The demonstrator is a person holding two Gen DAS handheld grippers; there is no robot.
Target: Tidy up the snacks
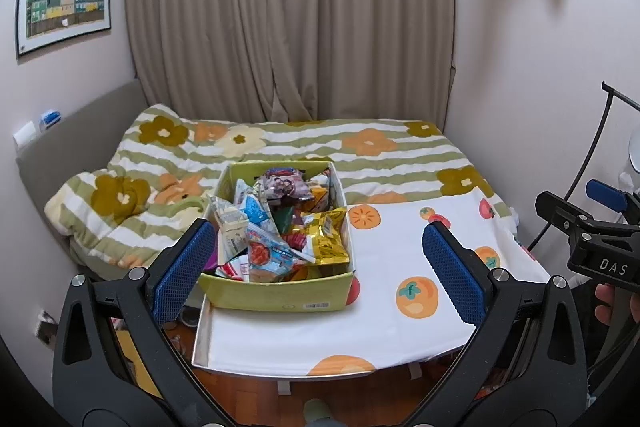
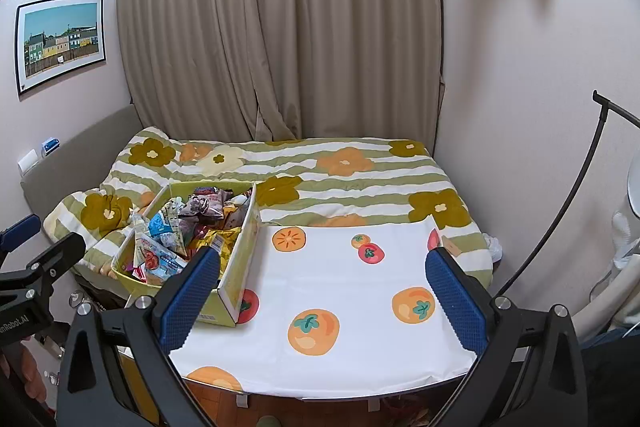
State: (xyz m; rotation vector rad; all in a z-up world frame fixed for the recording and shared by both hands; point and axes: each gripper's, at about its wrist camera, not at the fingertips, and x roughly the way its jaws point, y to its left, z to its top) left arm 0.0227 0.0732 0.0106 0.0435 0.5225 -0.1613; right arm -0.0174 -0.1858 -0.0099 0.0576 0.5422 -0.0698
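Observation:
A yellow-green cardboard box [image 1: 280,293] [image 2: 230,301] stands on the left part of a white table [image 1: 380,267] [image 2: 348,291] covered with a persimmon-print cloth. It is heaped with snack packets [image 1: 280,223] [image 2: 184,227], among them a gold bag [image 1: 326,239] and blue-and-red pouches. My left gripper [image 1: 316,251] hovers open above the table's near edge, its blue pads either side of the box's front. My right gripper [image 2: 320,275] is open too, held over the bare cloth to the right of the box. Neither holds anything.
Behind the table lies a bed with a green-striped flower quilt [image 1: 280,143] [image 2: 340,167], then beige curtains [image 1: 288,7]. A black curved stand [image 2: 568,203] rises at the right wall. Wooden floor [image 1: 320,391] shows below the table's front edge. A framed picture [image 1: 64,3] hangs left.

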